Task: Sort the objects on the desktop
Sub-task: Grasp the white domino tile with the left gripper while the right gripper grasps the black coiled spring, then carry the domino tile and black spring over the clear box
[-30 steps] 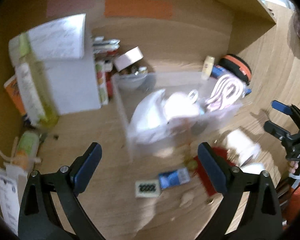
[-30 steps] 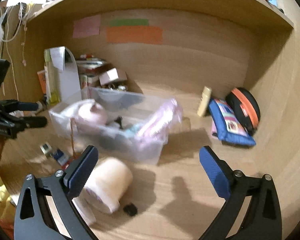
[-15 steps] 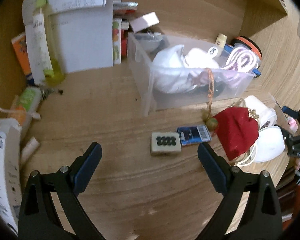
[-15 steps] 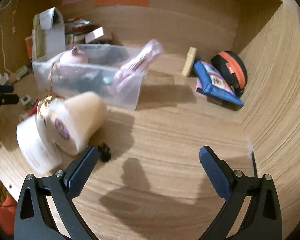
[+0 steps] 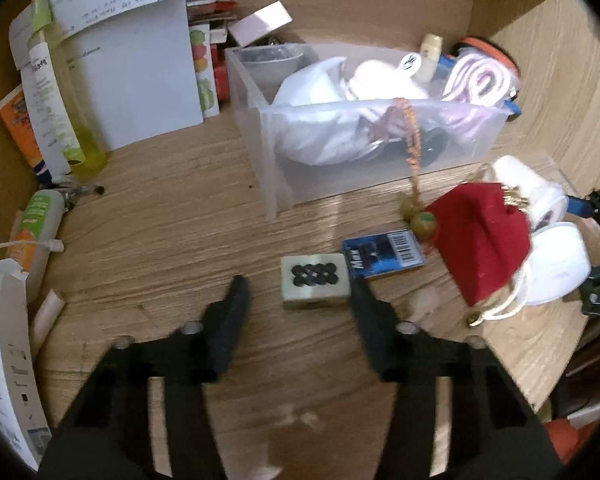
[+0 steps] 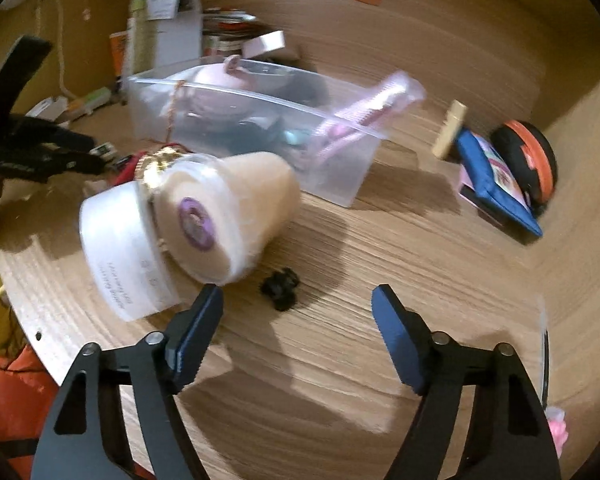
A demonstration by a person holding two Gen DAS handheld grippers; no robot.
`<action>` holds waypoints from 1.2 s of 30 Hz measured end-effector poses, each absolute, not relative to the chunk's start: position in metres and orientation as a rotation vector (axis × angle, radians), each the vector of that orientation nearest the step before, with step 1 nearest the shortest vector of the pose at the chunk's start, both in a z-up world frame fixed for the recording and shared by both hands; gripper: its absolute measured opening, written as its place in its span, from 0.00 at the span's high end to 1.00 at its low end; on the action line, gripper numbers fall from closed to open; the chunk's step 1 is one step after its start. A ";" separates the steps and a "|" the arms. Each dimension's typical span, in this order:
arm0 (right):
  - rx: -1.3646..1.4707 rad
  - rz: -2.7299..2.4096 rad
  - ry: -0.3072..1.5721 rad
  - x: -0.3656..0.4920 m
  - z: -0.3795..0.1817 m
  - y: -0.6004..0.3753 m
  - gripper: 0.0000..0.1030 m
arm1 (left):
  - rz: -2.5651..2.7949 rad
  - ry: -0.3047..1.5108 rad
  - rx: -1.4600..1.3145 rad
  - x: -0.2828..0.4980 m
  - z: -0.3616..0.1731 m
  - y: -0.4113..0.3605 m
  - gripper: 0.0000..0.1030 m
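Tabletop [image 5: 172,208]: bare wood left of the clear bin [image 5: 268,168], passable up to the white carton [image 5: 140,80] and the yellow bottle [image 5: 80,132].
Front centre: mahjong tile [image 5: 314,278] touching the blue card [image 5: 384,254]; red pouch [image 5: 480,240] just beside.
Right view: bare wood right of the black clip [image 6: 280,282]; two white tubs [image 6: 204,216] block the left.

warm dim light, soft shadows, motion blur in right view, fisheye bending, dark corners.

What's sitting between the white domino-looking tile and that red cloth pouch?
In the left wrist view, a blue barcoded card lies between the white dotted tile and red cloth pouch.
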State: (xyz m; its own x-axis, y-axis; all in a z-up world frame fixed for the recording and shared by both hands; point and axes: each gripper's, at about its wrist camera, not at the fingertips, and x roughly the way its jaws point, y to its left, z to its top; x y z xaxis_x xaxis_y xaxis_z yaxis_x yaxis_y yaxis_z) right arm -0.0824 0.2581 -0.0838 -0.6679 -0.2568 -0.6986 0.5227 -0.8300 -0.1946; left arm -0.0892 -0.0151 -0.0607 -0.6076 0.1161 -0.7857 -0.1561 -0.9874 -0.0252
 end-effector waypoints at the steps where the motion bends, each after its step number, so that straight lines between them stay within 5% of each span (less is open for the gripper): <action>1: 0.956 -2.457 0.539 -0.083 -0.084 0.257 0.36 | 2.687 0.072 -1.303 -0.089 -0.061 -0.015 0.56; 9: 0.984 -2.391 0.531 -0.092 -0.086 0.251 0.45 | 2.670 0.058 -1.316 -0.093 -0.061 -0.015 0.56; 15: 1.007 -2.359 0.500 -0.100 -0.089 0.256 0.60 | 2.670 0.087 -1.320 -0.097 -0.062 -0.014 0.56; 19: 1.024 -2.341 0.388 -0.108 -0.091 0.263 0.80 | 2.666 0.072 -1.304 -0.100 -0.063 -0.016 0.56; 23: 1.040 -2.359 0.355 -0.109 -0.091 0.269 0.80 | 2.667 0.062 -1.293 -0.100 -0.063 -0.017 0.68; 36: 0.985 -2.464 0.243 -0.109 -0.059 0.296 0.80 | 2.732 0.006 -1.208 -0.094 -0.049 -0.027 0.68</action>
